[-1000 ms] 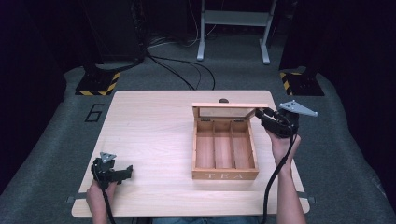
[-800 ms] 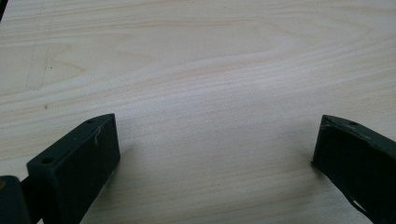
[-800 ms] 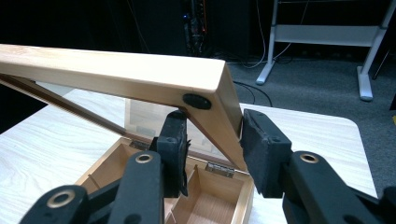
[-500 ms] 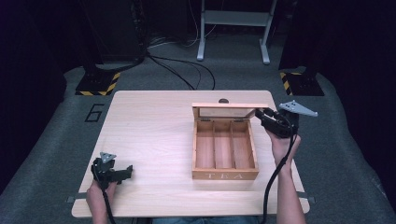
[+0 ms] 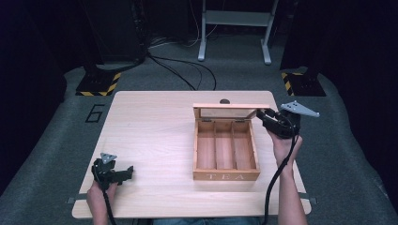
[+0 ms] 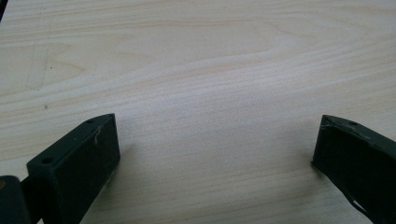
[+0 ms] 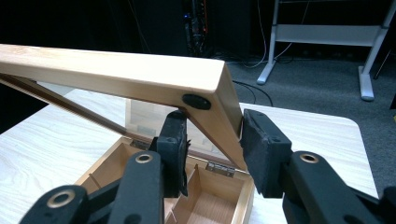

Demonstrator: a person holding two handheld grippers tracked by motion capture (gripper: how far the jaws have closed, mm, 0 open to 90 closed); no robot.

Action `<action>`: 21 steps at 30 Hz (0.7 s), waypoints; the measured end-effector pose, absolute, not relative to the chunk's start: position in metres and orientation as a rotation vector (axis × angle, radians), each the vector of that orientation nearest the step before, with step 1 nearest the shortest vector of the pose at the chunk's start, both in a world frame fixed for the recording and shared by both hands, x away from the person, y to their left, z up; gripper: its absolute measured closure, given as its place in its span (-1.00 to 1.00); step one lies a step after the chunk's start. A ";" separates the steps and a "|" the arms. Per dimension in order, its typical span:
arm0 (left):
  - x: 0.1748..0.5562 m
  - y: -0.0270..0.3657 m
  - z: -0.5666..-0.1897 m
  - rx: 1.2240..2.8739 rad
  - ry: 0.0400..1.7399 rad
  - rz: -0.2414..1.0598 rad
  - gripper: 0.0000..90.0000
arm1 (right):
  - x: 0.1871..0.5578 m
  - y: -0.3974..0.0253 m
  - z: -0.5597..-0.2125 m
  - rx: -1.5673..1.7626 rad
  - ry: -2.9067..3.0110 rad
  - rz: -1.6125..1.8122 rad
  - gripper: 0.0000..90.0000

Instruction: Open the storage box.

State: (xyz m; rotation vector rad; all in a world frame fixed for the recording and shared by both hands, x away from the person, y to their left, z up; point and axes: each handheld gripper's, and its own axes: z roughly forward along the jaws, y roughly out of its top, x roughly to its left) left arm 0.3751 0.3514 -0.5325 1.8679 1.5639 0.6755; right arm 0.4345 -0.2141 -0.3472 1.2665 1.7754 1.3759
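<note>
A wooden tea box point(image 5: 225, 176) marked "TEA" sits right of centre on the light wood table point(image 5: 150, 126), its three compartments empty. The box's glazed lid point(image 5: 230, 111) stands raised at the back. My right gripper point(image 5: 262, 115) clamps the lid's right corner. In the right gripper view the black pads point(image 7: 261, 149) press both faces of the lid's frame point(image 7: 116, 70), above the box's interior point(image 7: 219, 196). My left gripper point(image 5: 129, 171) rests at the table's front left, apart from the box. Its jaws point(image 6: 215, 154) stand wide open over bare wood.
A small dark spot point(image 5: 225, 101) marks the table's far edge behind the box. On the floor beyond lie cables point(image 5: 187, 70), a grey metal frame point(image 5: 234, 28), and two hazard-striped bases point(image 5: 98, 84). A "6" point(image 5: 96, 112) is marked left of the table.
</note>
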 end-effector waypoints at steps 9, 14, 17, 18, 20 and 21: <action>0.375 0.351 -0.532 1.870 1.563 0.675 -0.99 | 0.435 -0.214 -0.347 1.260 1.777 1.374 0.36; 0.375 0.351 -0.532 1.868 1.564 0.675 -0.99 | 0.435 -0.214 -0.347 1.266 1.777 1.373 0.36; 0.375 0.351 -0.532 1.869 1.564 0.675 -0.99 | 0.435 -0.214 -0.347 1.267 1.777 1.373 0.36; 0.375 0.351 -0.532 1.868 1.564 0.675 -0.99 | 0.435 -0.214 -0.346 1.267 1.778 1.373 0.36; 0.375 0.351 -0.532 1.868 1.564 0.675 -0.99 | 0.435 -0.214 -0.346 1.266 1.779 1.373 0.36; 0.375 0.351 -0.532 1.868 1.564 0.676 -0.99 | 0.435 -0.214 -0.346 1.268 1.778 1.373 0.36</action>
